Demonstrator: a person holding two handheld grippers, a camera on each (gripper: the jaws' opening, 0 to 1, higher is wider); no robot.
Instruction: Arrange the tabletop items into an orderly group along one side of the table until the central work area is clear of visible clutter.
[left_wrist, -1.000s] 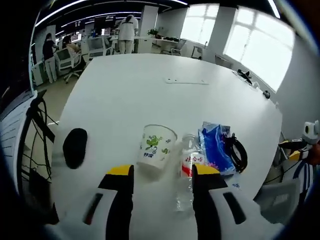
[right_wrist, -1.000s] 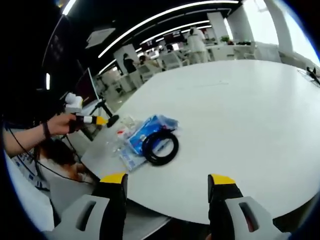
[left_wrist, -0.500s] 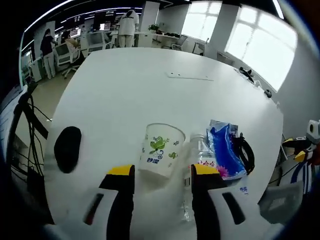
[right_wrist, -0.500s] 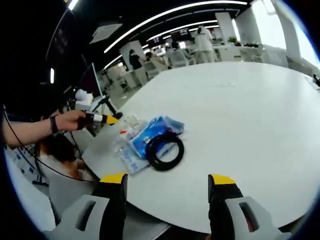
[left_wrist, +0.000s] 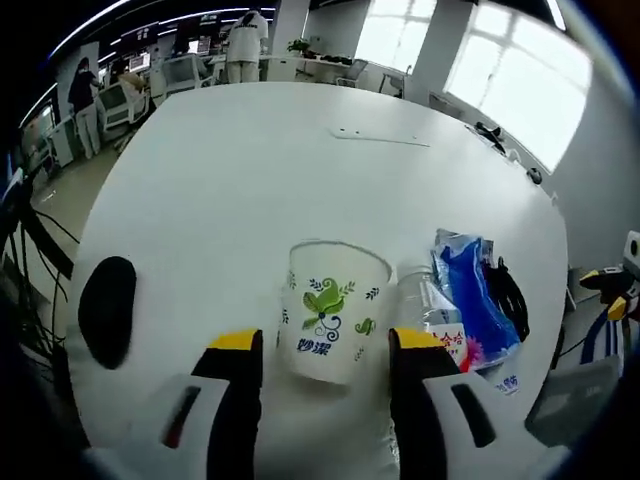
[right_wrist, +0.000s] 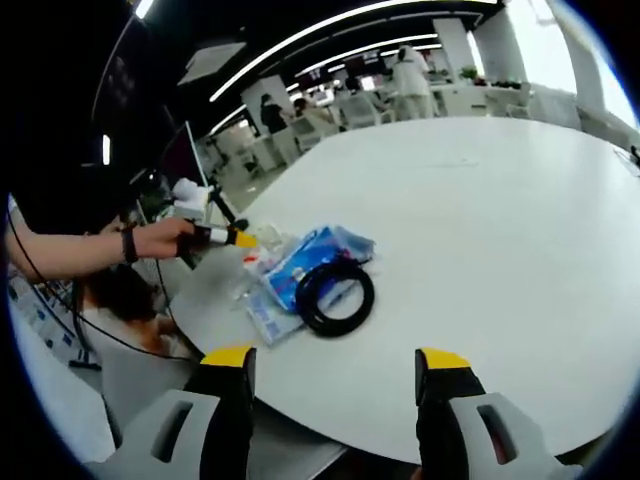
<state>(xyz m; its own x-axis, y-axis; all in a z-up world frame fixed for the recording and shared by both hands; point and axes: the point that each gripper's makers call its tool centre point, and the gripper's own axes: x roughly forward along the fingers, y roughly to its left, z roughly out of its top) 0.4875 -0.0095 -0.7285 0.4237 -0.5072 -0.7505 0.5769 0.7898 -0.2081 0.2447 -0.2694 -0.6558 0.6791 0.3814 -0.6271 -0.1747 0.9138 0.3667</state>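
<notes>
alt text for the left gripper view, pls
The open left tongs straddle a white paper cup with green leaf print on a round white table. A clear bottle and blue packet lie right of it, a black mouse left.

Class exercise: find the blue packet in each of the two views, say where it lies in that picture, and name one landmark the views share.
Left gripper view: blue packet lies right of centre, beside the clear bottle.
Right gripper view: blue packet lies left of centre, partly under the black cable coil.
Shared landmark: the white table.
</notes>
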